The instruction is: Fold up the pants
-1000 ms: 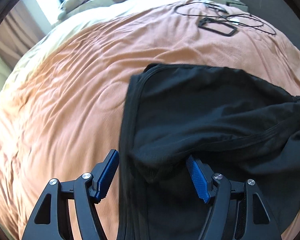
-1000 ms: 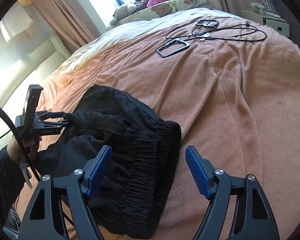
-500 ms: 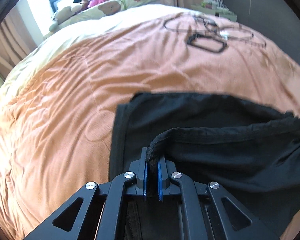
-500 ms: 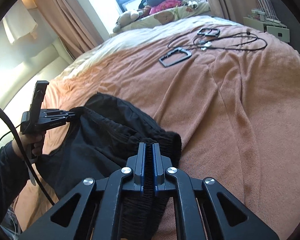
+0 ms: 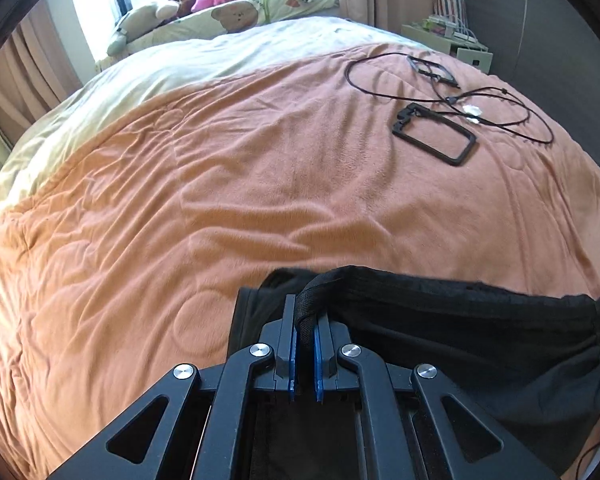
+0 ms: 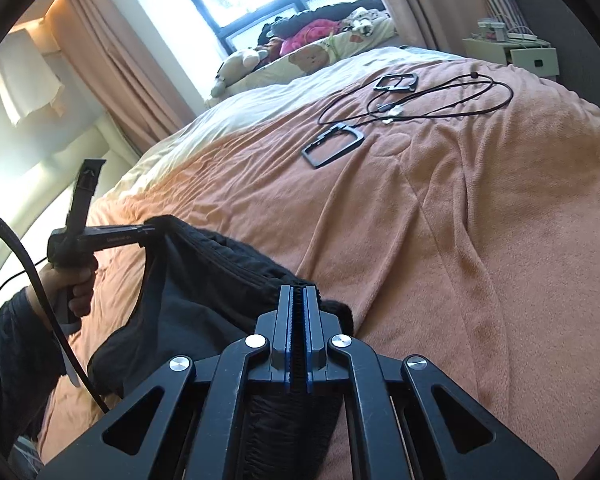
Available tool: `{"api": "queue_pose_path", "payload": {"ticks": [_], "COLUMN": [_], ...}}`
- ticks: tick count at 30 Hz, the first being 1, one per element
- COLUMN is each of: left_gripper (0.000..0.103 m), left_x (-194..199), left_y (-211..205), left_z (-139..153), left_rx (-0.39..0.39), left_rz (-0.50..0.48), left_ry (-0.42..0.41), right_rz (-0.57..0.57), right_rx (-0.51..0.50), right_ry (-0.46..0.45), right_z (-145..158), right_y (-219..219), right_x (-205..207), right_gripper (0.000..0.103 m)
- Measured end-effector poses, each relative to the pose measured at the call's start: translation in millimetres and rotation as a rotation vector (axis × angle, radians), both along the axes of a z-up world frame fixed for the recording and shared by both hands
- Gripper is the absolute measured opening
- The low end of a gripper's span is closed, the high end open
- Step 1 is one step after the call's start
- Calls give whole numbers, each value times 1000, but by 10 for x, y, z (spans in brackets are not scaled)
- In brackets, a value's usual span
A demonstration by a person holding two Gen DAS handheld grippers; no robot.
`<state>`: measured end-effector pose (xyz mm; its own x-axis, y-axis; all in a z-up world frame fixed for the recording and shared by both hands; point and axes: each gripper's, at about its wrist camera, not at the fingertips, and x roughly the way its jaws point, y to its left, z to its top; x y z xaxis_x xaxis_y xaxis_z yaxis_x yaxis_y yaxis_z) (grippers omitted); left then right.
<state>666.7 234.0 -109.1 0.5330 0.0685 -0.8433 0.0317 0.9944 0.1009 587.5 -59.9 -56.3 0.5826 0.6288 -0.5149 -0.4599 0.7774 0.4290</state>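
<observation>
Black pants (image 5: 480, 332) hang over the orange blanket, held up by both grippers. My left gripper (image 5: 304, 320) is shut on a hem edge of the pants, which loops over its blue pads. My right gripper (image 6: 299, 300) is shut on the gathered elastic waistband (image 6: 336, 312). In the right wrist view the pants (image 6: 204, 280) stretch leftward to the left gripper (image 6: 148, 232), held in a hand. The lower part of the pants is hidden under the gripper bodies.
An orange blanket (image 5: 220, 184) covers the bed. A black rectangular frame (image 5: 434, 134) and looped black cables (image 5: 500, 108) lie at the far right. Pillows and soft toys (image 5: 228, 4) sit by the window. A small cabinet (image 6: 516, 54) stands at the right.
Both grippers closed on the pants, the left on a hem edge, the right on the waistband. They then lifted the fabric off the blanket and the views tilted up.
</observation>
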Motion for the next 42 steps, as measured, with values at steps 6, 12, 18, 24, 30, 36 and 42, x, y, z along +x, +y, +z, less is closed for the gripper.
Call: {"api": "queue_pose_path", "payload": {"ticks": [6, 12, 18, 24, 30, 36, 42], "left_gripper": [13, 72, 72, 73, 73, 73, 73], "left_x": [251, 271, 58, -258, -666, -1045, -1403], "left_y": [47, 139, 319, 432, 485, 495, 503], "left_z": [-268, -273, -12, 200, 390, 461, 453], "left_rx": [11, 106, 93, 72, 30, -22, -69], "left_rz": [29, 122, 148, 166, 193, 216, 237], "left_ry": [78, 73, 46, 45, 26, 15, 9], "right_rz": [-14, -46, -43, -16, -5, 15, 17], "right_rx": [-10, -17, 8, 20, 42, 57, 70], "right_ry": [17, 93, 60, 95, 141, 149, 189], "right_z": [-99, -105, 40, 24, 38, 110, 66], "right_y": [65, 13, -115, -230, -349, -375, -421], "right_x": [63, 154, 25, -67, -157, -353, -448], "right_gripper": [1, 18, 48, 48, 48, 67, 67]}}
